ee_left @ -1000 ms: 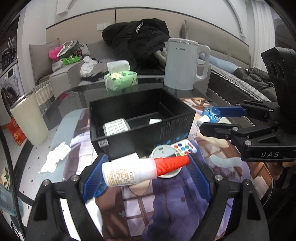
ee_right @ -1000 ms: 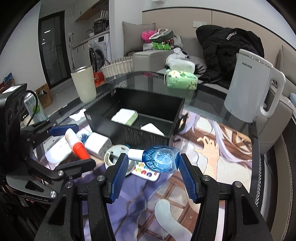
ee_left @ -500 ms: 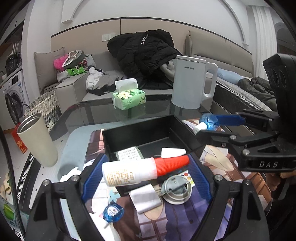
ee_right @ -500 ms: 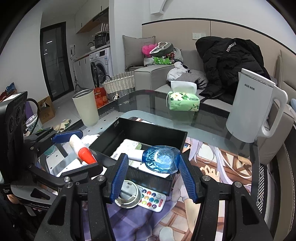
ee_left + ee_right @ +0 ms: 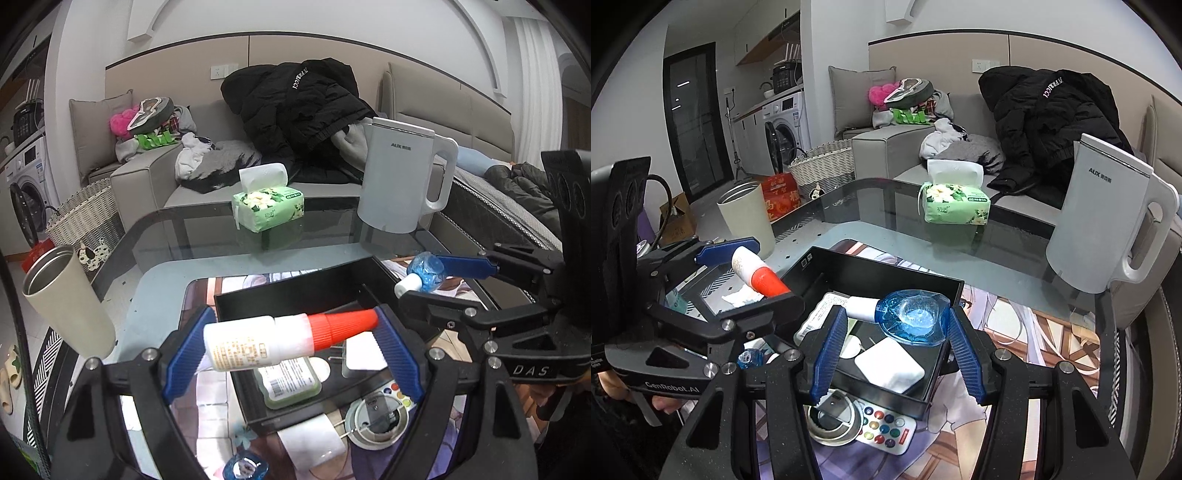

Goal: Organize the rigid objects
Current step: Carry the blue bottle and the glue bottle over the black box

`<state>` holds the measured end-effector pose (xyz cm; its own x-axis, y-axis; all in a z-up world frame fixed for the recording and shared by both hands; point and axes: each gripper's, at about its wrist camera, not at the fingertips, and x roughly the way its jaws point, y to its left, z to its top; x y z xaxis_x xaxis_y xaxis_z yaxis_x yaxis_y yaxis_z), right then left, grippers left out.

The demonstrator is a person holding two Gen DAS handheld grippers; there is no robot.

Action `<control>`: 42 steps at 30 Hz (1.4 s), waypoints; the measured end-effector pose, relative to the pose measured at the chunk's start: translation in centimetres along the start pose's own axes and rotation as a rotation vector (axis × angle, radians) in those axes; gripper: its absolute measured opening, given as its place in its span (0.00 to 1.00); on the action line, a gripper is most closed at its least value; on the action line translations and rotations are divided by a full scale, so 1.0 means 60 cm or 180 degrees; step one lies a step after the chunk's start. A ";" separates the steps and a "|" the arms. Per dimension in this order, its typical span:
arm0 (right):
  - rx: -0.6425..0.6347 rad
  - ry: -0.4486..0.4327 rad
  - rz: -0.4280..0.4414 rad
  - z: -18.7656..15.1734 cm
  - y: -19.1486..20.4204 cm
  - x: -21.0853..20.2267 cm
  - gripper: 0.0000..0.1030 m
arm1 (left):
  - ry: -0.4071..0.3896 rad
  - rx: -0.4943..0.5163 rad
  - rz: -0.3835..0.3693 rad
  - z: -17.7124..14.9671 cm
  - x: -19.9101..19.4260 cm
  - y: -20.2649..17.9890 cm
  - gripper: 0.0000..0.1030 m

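My left gripper [image 5: 291, 345] is shut on a white bottle with a red cap [image 5: 280, 339], held sideways above the black box [image 5: 295, 295]. It also shows in the right wrist view [image 5: 757, 273]. My right gripper [image 5: 897, 339] is shut on a blue bottle with a white cap [image 5: 908, 317], held over the black box [image 5: 871, 262]. The blue bottle also shows in the left wrist view [image 5: 421, 271]. Inside the box lie a green-edged case [image 5: 288, 380] and a white adapter [image 5: 890, 365].
A remote with coloured buttons [image 5: 886, 432], a round metal lid [image 5: 827, 421], a small blue bottle [image 5: 243, 467] and a white block [image 5: 314, 439] lie in front of the box. A white kettle [image 5: 1100, 218], a tissue pack [image 5: 955, 205] and a beige cup [image 5: 66, 302] stand around.
Both grippers have risen and moved forward with their bottles, from in front of the box to above it. The box now lies below the held bottles.
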<state>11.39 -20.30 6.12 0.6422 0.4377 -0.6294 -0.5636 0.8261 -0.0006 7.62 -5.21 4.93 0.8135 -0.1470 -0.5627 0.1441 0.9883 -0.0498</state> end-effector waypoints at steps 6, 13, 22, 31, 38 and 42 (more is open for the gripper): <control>0.0008 0.0021 -0.0037 0.000 -0.008 0.014 0.55 | -0.0087 0.0023 -0.0014 0.000 0.007 0.007 0.84; -0.0052 0.0077 -0.0062 0.000 -0.002 0.031 0.55 | -0.0069 0.0031 -0.0028 -0.005 0.023 0.012 0.84; -0.0252 0.0216 -0.0064 -0.009 0.019 0.060 0.55 | -0.0020 0.0034 -0.0045 -0.012 0.035 0.018 0.84; -0.0345 0.0322 -0.0009 -0.010 0.025 0.088 0.55 | 0.0049 0.0092 -0.0061 -0.019 0.046 0.022 0.84; -0.0416 0.0399 -0.0029 -0.012 0.027 0.105 0.55 | 0.0096 0.0122 -0.0076 -0.022 0.052 0.021 0.84; -0.0429 0.0403 -0.0035 -0.012 0.029 0.106 0.55 | 0.0118 0.0107 -0.0076 -0.023 0.054 0.022 0.84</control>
<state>14.13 -16.35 1.57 0.5830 0.3736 -0.7215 -0.6268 0.7718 -0.1069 9.69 -4.33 1.92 0.7882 -0.1683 -0.5919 0.1827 0.9825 -0.0361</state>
